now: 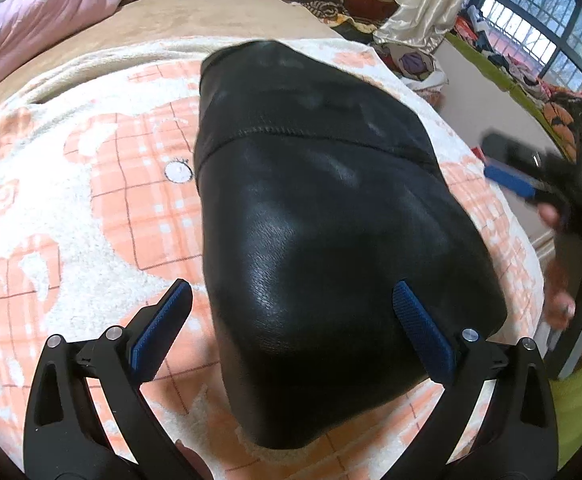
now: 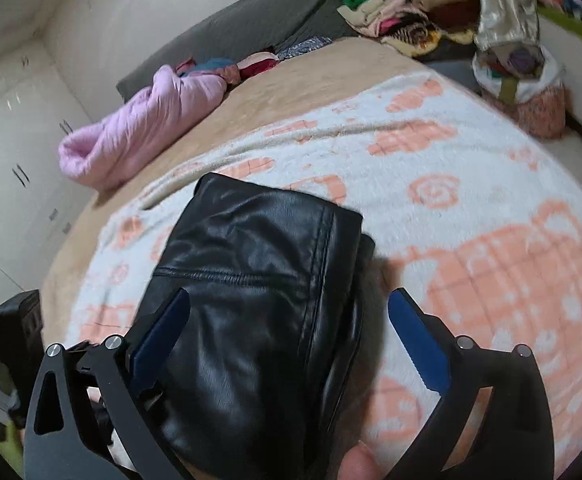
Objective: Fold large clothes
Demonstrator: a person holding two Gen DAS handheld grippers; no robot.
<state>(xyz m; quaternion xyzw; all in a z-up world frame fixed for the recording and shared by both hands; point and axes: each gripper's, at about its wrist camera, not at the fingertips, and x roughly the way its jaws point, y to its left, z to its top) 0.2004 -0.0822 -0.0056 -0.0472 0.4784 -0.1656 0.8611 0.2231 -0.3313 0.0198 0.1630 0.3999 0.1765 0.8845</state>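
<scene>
Nearest my lenses are my own black tongs with their blue ribbed pads: my left tongs stand wide apart with nothing gripped, hanging over the near end of the folded black leather garment, one pad over the shiny leather and the other out over the blanket. My right tongs are spread wide too, empty, with the same folded bundle lying below and between the pads, none of them pressing on it. In the left view those right tongs show as a blur at the right edge, off to the side of the garment, with fingertips of my hand beneath them. The black leather garment is folded into a compact, rounded packet with a stitched seam across it, and it rests on a fluffy white blanket with a peach checked pattern spread over the bed. Beyond the blanket lies a tan sheet, a rolled pink quilted cover and a heap of mixed coloured clothes further back.
</scene>
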